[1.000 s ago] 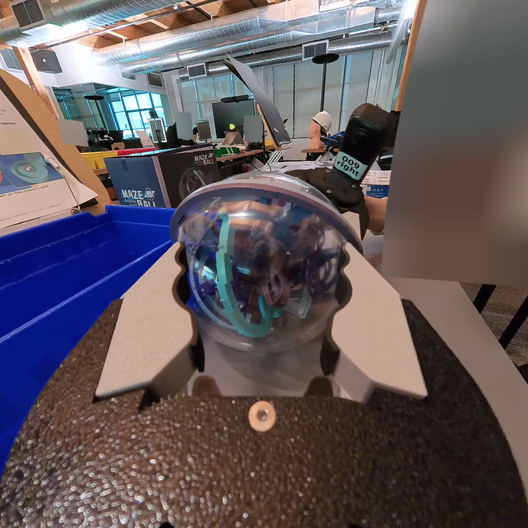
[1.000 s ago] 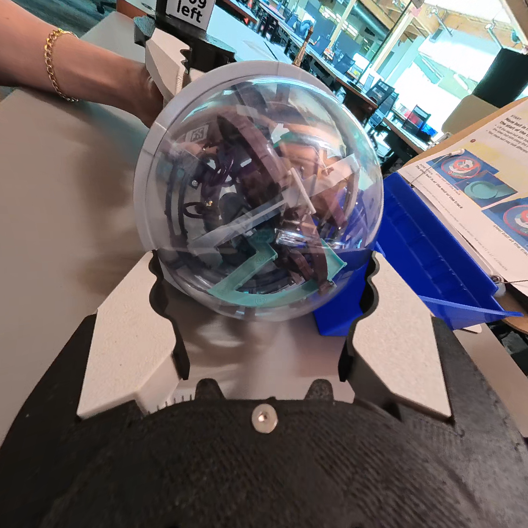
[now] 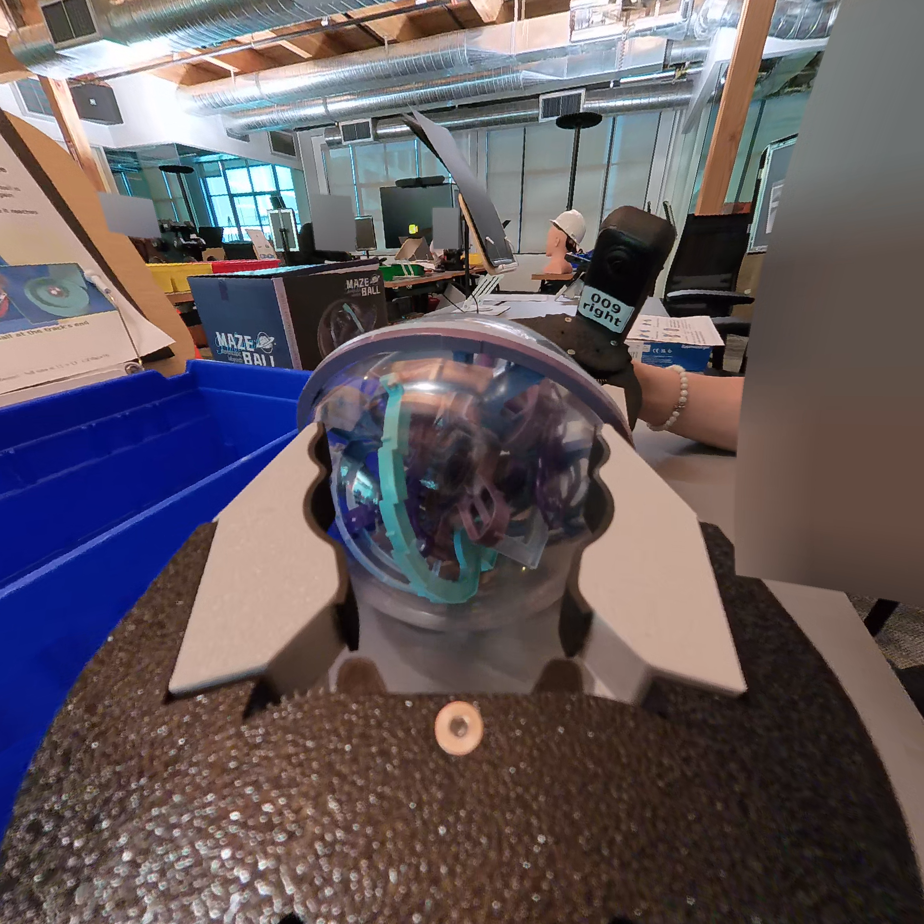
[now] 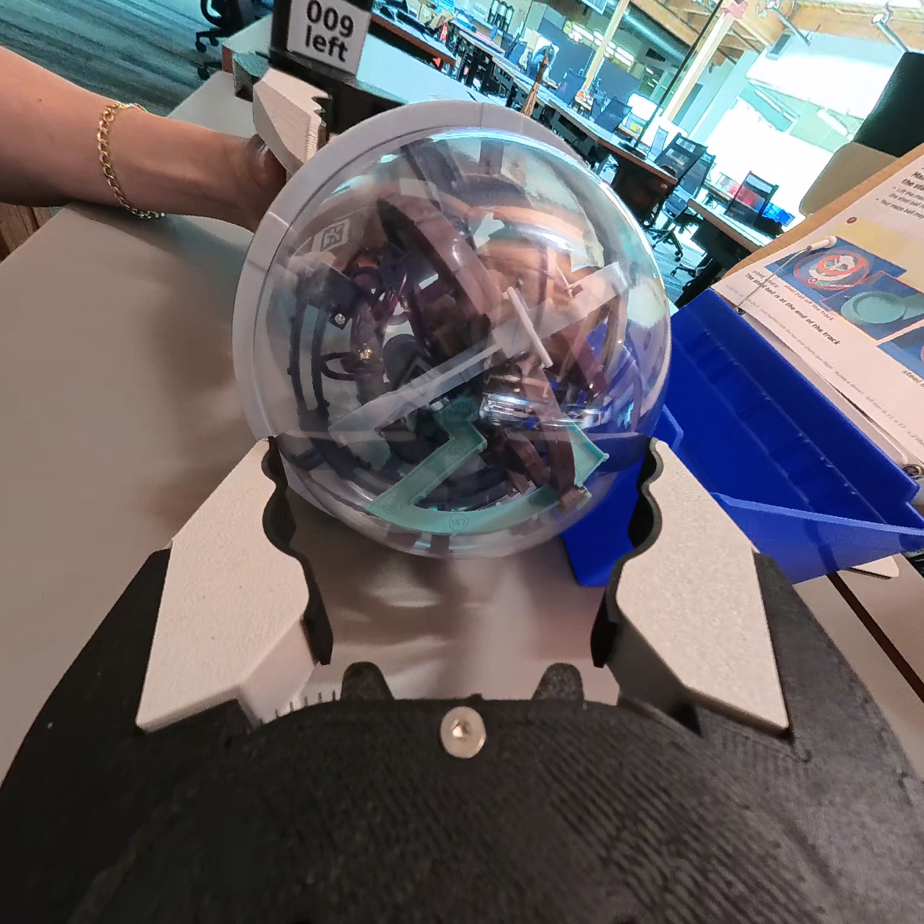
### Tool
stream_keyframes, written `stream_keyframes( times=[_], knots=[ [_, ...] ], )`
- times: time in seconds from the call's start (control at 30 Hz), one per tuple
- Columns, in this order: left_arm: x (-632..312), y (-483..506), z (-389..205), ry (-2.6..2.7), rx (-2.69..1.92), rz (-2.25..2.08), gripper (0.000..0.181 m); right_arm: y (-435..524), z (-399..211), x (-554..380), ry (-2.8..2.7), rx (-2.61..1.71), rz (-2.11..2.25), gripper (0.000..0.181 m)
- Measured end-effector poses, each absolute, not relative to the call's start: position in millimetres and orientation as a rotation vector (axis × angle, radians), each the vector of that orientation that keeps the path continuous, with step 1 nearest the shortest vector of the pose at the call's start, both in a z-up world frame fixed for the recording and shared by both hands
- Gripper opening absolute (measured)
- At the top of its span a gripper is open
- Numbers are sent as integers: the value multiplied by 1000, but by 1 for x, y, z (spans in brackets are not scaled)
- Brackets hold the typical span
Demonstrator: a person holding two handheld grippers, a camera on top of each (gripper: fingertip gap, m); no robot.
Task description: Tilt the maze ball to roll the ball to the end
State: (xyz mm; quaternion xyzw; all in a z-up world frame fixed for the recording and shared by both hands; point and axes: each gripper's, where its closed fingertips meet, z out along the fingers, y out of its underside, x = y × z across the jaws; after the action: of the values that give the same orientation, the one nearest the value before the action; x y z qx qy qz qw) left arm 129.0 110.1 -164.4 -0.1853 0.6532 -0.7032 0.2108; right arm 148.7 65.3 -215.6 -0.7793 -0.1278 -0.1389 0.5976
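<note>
Slightly rotated since before, one clear plastic maze ball [image 3: 457, 480] with coloured tracks is gripped above the grey desk [image 4: 110, 380] by two grippers, left gripper [image 3: 457, 500] and right gripper [image 4: 462, 495], beside one blue plastic bin [image 3: 125, 480].

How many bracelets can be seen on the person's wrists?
2. A white bead bracelet is on the wrist behind the maze ball in the left wrist view; a gold chain bracelet is on the other wrist in the right wrist view.

The clear plastic maze ball [image 3: 457, 465] sits between both grippers' fingers [image 3: 280, 565], above the grey tabletop [image 4: 115, 360], beside the blue plastic bin [image 3: 115, 480].
</note>
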Motion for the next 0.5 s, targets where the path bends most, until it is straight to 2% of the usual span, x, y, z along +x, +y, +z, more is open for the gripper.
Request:
stream_keyframes(
  times=[0.17, 0.5],
  knots=[
    [135, 108, -168, 1814, -575, -1987, 112, 68, -216, 148, -298, -1805, -320, 136],
    [131, 105, -165, 1820, -588, -1962, 108, 64, -216, 148, -323, -1795, -293, 136]
  ],
)
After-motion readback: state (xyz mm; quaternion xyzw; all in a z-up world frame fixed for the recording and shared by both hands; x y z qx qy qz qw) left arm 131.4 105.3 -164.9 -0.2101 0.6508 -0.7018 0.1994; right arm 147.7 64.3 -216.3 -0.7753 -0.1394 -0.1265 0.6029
